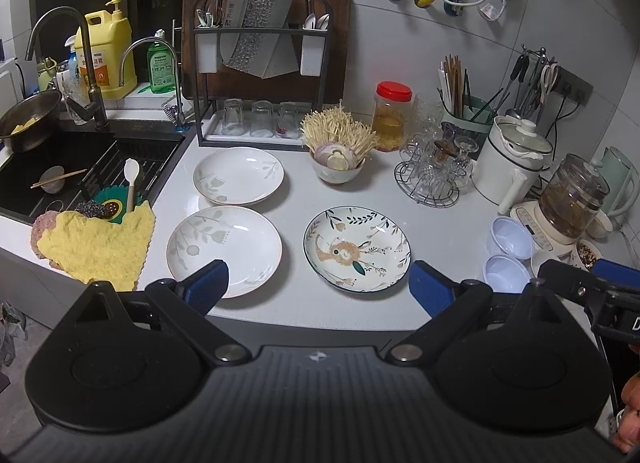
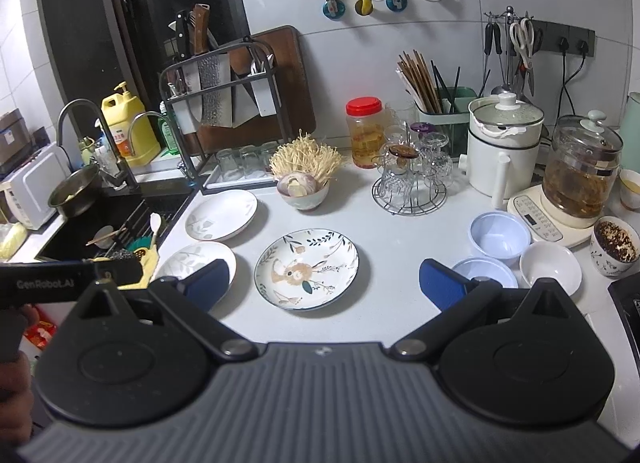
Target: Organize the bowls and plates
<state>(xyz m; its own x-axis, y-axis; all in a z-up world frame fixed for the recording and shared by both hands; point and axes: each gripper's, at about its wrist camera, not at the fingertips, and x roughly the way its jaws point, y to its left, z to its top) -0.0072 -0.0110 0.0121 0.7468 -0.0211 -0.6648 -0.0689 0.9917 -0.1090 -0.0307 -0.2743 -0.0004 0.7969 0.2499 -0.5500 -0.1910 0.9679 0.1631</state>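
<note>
I am only starting: both the left gripper [image 1: 316,287] and right gripper [image 2: 326,283] hover with jaws spread short of the deer plate [image 2: 306,268], so next I should pinch its near rim and stack it on the white plate [image 1: 224,250] beside it.

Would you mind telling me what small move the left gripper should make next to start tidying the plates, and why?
Probably lower the left gripper onto the near white plate and grip its rim. Both grippers are open and empty, that plate lies closest to its left finger, and a matching white plate sits just behind it on the counter, ready for stacking.
</note>
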